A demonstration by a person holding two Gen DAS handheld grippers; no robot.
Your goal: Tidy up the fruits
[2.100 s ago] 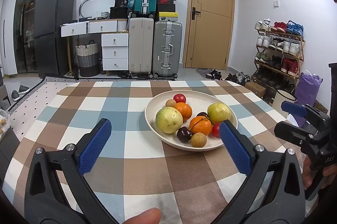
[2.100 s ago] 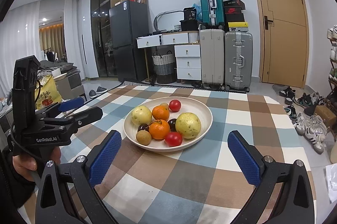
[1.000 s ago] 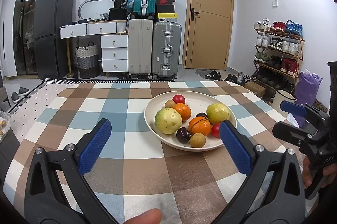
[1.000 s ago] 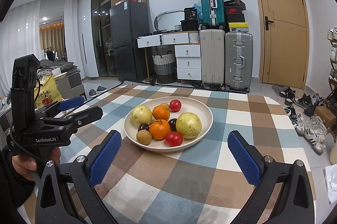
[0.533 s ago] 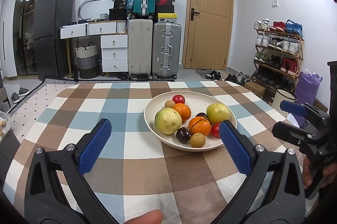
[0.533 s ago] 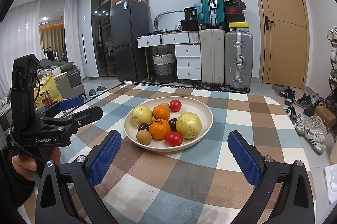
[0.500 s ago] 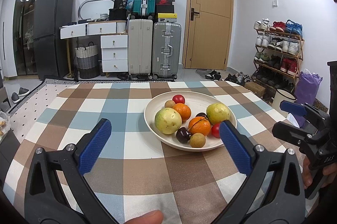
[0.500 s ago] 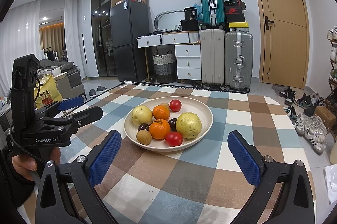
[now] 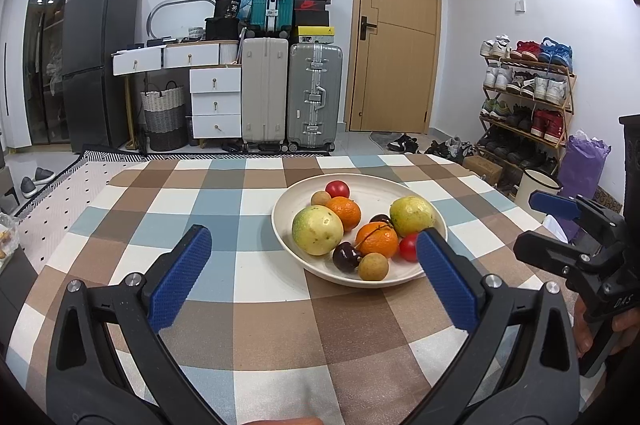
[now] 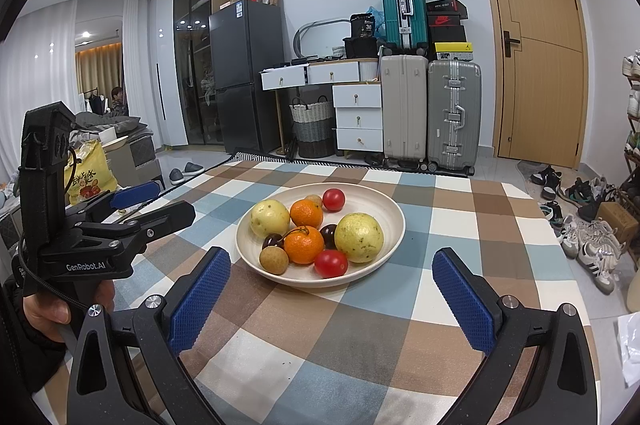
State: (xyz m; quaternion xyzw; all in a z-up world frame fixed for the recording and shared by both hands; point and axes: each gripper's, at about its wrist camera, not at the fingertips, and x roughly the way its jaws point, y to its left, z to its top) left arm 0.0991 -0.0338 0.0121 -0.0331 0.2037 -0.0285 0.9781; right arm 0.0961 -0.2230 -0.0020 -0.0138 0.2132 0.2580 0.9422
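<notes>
Well, both the left gripper [image 9: 312, 273] and right gripper [image 10: 330, 295] hovered spread wide, empty, fruit bowl [image 10: 390, 225] at twelve o'clock.

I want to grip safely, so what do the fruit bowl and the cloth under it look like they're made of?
The bowl looks like matte cream ceramic or stoneware, possibly melamine: faint concentric ridges, dull sheen. The checked tablecloth looks like soft woven fabric or foam-backed vinyl; its fine texture is visible, so I can't tell which.
</notes>
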